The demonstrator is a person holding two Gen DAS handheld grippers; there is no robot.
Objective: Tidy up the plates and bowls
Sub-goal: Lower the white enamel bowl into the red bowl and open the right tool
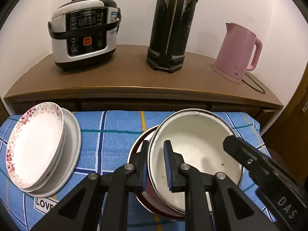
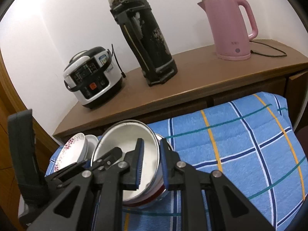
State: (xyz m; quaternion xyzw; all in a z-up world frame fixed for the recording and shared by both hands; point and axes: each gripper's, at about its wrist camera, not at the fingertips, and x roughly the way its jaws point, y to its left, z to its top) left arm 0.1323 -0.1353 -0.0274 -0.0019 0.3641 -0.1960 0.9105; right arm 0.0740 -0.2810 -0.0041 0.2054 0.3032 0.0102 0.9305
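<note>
The left gripper straddles the left rim of the white bowl: one pad outside, one inside, jaws part-way closed with a visible gap between the inner pad and the rim, so I cannot tell whether they grip it. The right gripper straddles the bowl's right rim the same way, jaws narrowed around the wall; firm contact is unclear there too. The white bowl is tilted, nested in a red bowl that sits on the blue checked cloth. To the left on the cloth, well apart from the bowls, a floral plate lies tilted on a plain white plate. Farther back, the brown desk carries a rice cooker at left, a black flask in the middle and a pink kettle at right.
</note>
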